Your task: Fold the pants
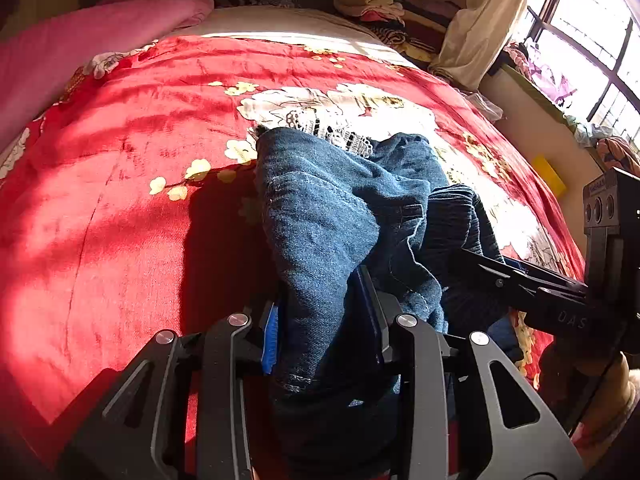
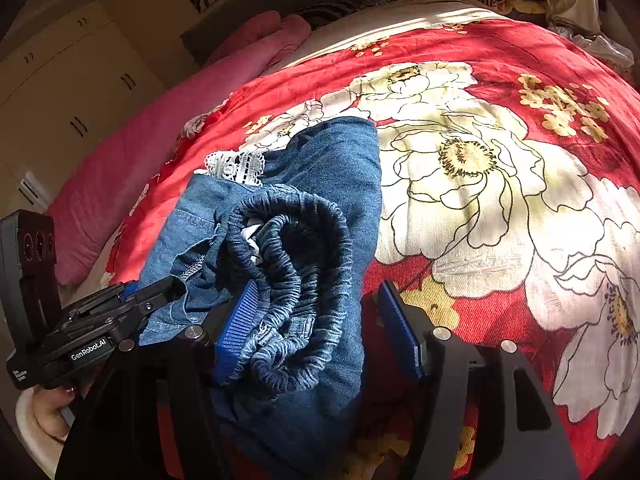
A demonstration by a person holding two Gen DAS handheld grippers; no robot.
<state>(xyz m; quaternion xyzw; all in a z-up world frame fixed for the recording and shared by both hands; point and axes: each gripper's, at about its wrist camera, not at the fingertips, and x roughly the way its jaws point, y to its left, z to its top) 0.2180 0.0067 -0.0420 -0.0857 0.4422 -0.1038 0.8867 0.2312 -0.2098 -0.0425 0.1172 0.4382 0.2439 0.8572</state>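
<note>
Blue denim pants with an elastic waistband and white lace trim lie bunched on a red floral bedspread. My left gripper is shut on a fold of the denim, which runs up between its blue pads. My right gripper is open, its pads on either side of the gathered waistband, with the cloth resting against the left pad. The right gripper also shows at the right of the left wrist view, reaching into the pants. The left gripper shows at the left of the right wrist view.
A pink blanket lies along the bed's far left. A pile of clothes and a cream curtain stand at the back right, next to a window. Cupboards line the wall on the left.
</note>
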